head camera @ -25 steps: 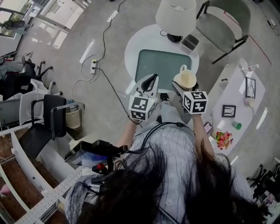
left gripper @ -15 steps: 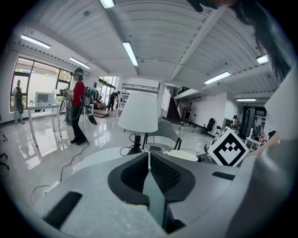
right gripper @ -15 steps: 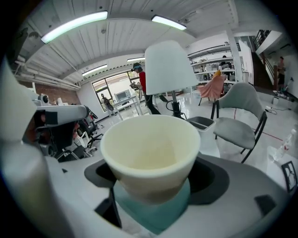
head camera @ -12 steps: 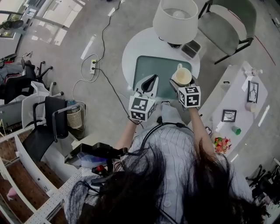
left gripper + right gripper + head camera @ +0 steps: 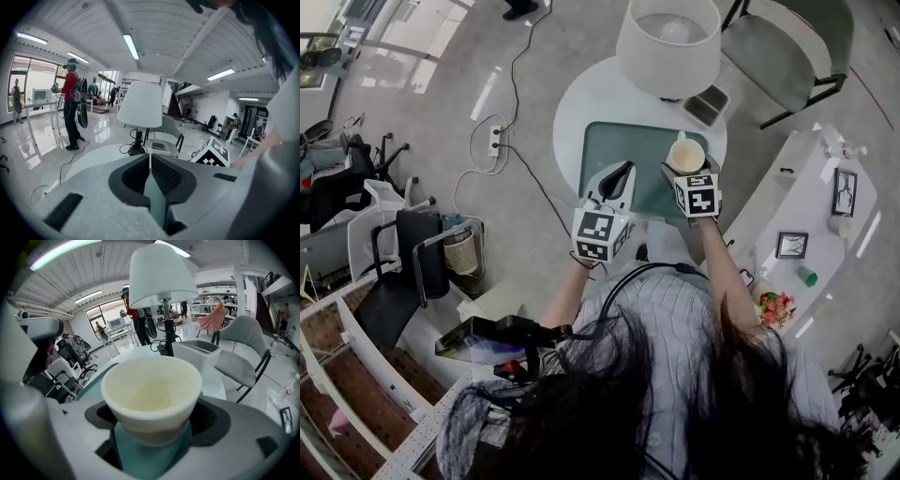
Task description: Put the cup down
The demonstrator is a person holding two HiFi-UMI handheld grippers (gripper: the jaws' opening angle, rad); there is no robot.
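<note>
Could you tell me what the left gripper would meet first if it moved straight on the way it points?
Most likely the lamp on the round table: the left gripper, jaws together, aims just right of its base, though depth is unclear.

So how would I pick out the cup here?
Find the round white table with the big white lamp. At the right edge of its green mat, the right gripper holds the cup. It is small, cream and empty, unlike the grey rectangular tray beside the lamp.

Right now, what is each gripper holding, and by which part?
Right gripper: the cup, clamped by its lower body. Left gripper: nothing, jaws together.
</note>
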